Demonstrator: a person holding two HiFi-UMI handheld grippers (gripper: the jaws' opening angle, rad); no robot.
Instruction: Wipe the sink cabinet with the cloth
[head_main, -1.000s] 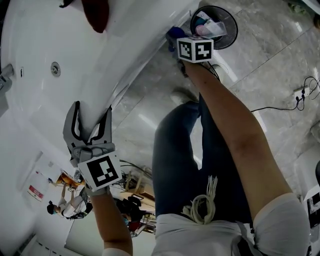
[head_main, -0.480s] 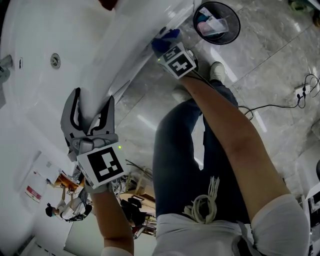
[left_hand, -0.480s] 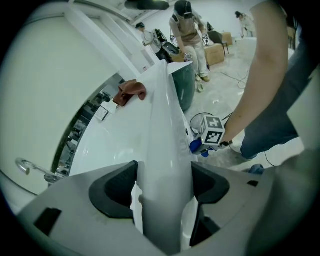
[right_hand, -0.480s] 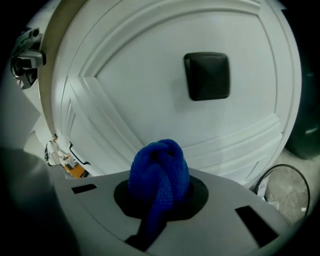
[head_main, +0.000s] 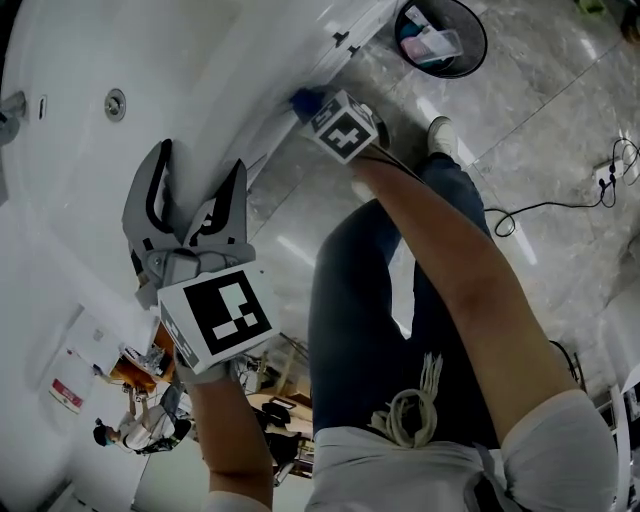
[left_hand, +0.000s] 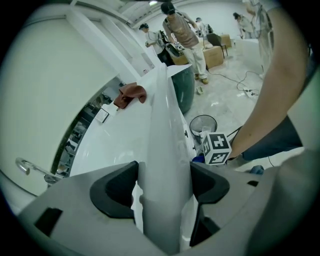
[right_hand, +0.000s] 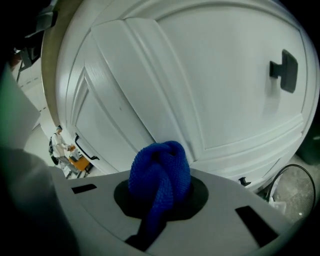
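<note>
Cloth (right_hand: 160, 170) wadded in right claw (right_hand: 161, 197), tail hidden inside.

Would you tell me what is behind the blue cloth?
The white cabinet door, with its dark handle off to the right. The cloth covers the door patch right behind it, so touching cannot be confirmed.

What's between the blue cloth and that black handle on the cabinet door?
Nothing but bare white door panel separates cloth from handle, seen in the right gripper view.
</note>
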